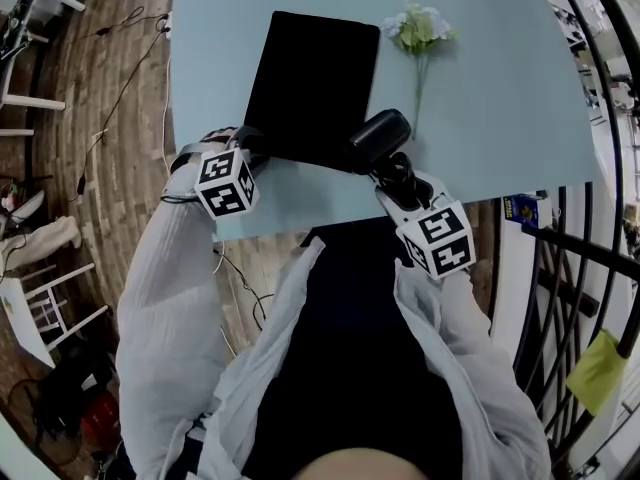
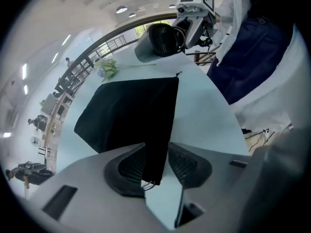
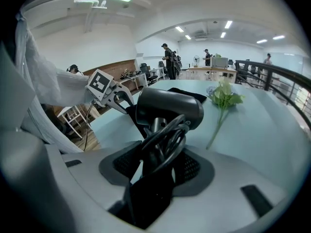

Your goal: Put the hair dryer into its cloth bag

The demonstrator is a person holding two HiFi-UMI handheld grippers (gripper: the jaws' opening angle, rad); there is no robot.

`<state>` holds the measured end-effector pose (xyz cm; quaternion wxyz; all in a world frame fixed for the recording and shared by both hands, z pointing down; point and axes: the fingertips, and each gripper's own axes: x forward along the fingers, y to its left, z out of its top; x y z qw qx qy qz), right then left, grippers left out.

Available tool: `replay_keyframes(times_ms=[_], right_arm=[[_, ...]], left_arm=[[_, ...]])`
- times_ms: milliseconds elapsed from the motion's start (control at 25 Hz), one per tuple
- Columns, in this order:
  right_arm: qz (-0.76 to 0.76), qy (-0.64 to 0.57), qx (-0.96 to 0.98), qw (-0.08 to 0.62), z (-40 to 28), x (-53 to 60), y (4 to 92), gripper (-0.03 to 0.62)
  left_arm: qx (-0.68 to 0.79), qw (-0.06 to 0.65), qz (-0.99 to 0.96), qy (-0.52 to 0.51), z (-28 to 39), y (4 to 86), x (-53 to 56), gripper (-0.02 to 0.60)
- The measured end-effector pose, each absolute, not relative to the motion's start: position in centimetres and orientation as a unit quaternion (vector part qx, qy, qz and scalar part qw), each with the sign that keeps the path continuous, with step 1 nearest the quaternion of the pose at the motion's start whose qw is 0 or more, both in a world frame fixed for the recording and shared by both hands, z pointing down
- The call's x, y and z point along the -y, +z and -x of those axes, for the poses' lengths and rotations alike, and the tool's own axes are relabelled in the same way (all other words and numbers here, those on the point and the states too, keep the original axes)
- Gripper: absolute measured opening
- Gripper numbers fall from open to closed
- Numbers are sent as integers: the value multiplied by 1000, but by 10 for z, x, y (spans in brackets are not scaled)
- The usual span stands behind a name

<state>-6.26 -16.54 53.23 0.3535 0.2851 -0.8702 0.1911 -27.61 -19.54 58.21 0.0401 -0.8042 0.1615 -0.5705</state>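
A black cloth bag (image 1: 312,83) lies flat on the light blue table (image 1: 500,108). My left gripper (image 1: 248,150) points down at the bag's near left corner. In the left gripper view that corner of the bag (image 2: 131,110) hangs between the jaws of the left gripper (image 2: 155,164); the cloth lies against the left pad and a gap shows beside the right pad. My right gripper (image 1: 392,173) is shut on the handle and coiled cord of the black hair dryer (image 1: 380,138), held at the bag's near right corner. The dryer's barrel (image 3: 170,108) stands above the right gripper (image 3: 158,152).
An artificial flower sprig (image 1: 418,30) lies on the table right of the bag. The table's near edge runs just under both grippers. A black railing (image 1: 590,268) stands to the right, white chairs (image 1: 40,308) and cables on the wooden floor to the left.
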Motion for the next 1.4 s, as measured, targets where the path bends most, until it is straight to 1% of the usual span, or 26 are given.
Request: replay_keyframes(times_ms=[120,320,480,680,840,920,1240,1400], right_arm=[[-282,187,871,357,61,166,534,202],[-286,200,867,356,58,165,539,202],[-286,203,865,360,57,165,543,202],[-282,200,866,361,59,163,543,202],[-278,198,866,366,60,161,546,202],[-277,198,866,366,59,158,546,202],[-277,182,871,362,58,146,537,202],[-269,170,876,363,59,135,529,202]], left_arm=[[-155,39,793,-588,282,594,200,155],[-155,1,794,-588,284,605,202,153],[-150,-26,800,-581,283,606,202,114],[-158,-43,809,-564,279,598,202,56],[-158,-63,822,-544,273,593,201,45],[-161,-77,831,-527,265,584,198,38],[-225,-162,872,-404,225,540,206,35],[-251,-173,883,-356,208,524,212,35]])
